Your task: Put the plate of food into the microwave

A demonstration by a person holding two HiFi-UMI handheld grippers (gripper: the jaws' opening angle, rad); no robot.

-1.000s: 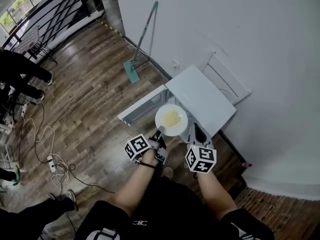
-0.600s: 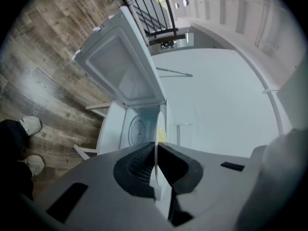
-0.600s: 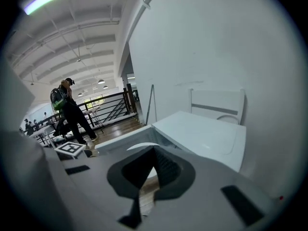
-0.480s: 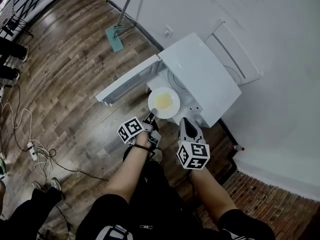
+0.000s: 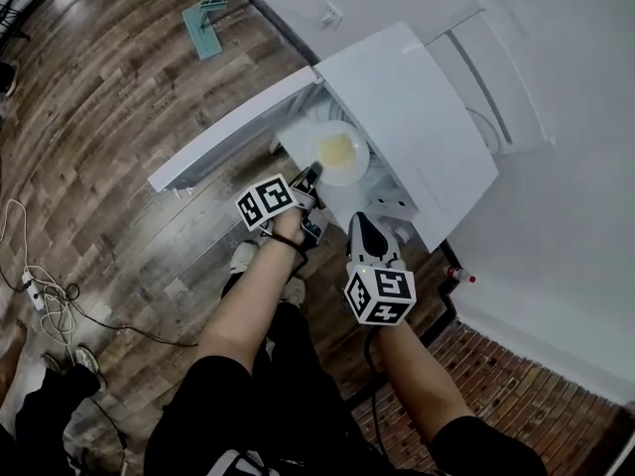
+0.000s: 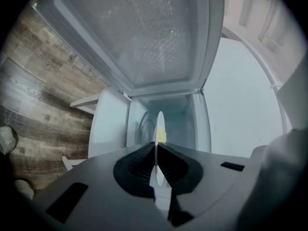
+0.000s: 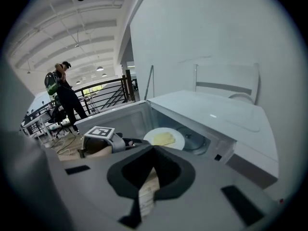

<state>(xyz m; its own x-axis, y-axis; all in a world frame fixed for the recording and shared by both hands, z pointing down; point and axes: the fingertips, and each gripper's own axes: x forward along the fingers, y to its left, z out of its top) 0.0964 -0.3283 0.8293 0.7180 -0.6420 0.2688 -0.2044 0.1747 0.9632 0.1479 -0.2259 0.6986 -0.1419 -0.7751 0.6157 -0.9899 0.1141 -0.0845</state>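
Observation:
A white plate [image 5: 338, 153] with a yellow piece of food sits level at the mouth of the white microwave [image 5: 417, 117], whose door [image 5: 223, 137] stands swung open to the left. My left gripper [image 5: 309, 178] is shut on the plate's near rim. In the left gripper view the plate [image 6: 159, 125] shows edge-on between the pads, with the cavity [image 6: 175, 114] behind it. My right gripper [image 5: 361, 230] hangs just right of the left one, shut and empty, short of the microwave's front. From it I see the plate [image 7: 164, 138] and the left gripper's cube [image 7: 99, 133].
A mop [image 5: 202, 23] leans on the wall at the far left. Cables and a power strip [image 5: 40, 296] lie on the wood floor. A white rack [image 5: 501, 77] stands behind the microwave. A small red-capped bottle [image 5: 459, 276] lies by the wall. A person [image 7: 60, 93] stands far off.
Both grippers have come down and forward. The plate has gone from above the microwave's top down to the open cavity's mouth. The left grip is unchanged.

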